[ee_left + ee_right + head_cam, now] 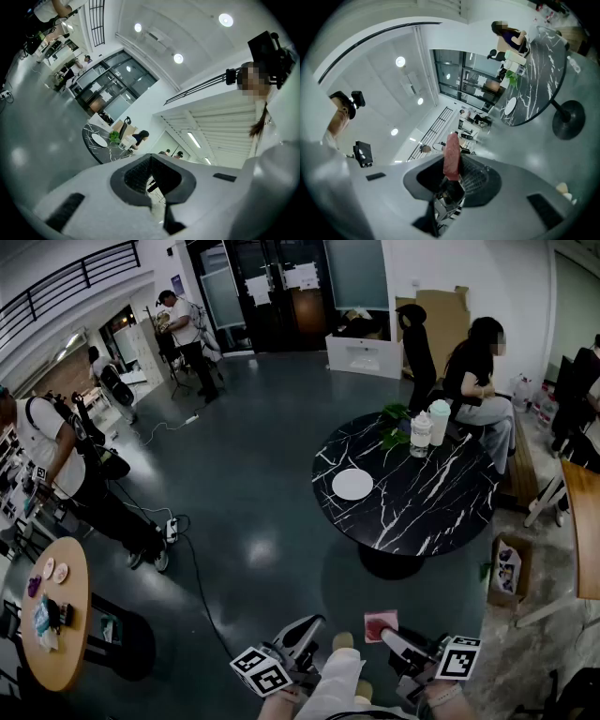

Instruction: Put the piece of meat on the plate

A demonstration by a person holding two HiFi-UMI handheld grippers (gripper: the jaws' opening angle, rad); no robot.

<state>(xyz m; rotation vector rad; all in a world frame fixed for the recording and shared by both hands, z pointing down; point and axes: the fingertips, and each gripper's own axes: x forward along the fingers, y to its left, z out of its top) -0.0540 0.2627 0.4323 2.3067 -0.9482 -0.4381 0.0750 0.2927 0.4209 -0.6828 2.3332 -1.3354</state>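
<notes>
One item in transit. Clamping flat pinkish-red piece of meat (452,157) edge-on in right gripper (453,174), well apart from round white plate (352,484) on black marble-patterned table (441,507). Holding left gripper (151,161) closed, empty. Likely best: pinching steadily, lowering flat over plate centre before releasing.

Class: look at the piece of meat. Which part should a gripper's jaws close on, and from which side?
One short end, a pad on each broad face, coming in edge-on. The piece of meat is a thin flat slab, so its thickness is probably what fits best between jaws. The right gripper holds it so, most of the slab sticking out past the pads.
</notes>
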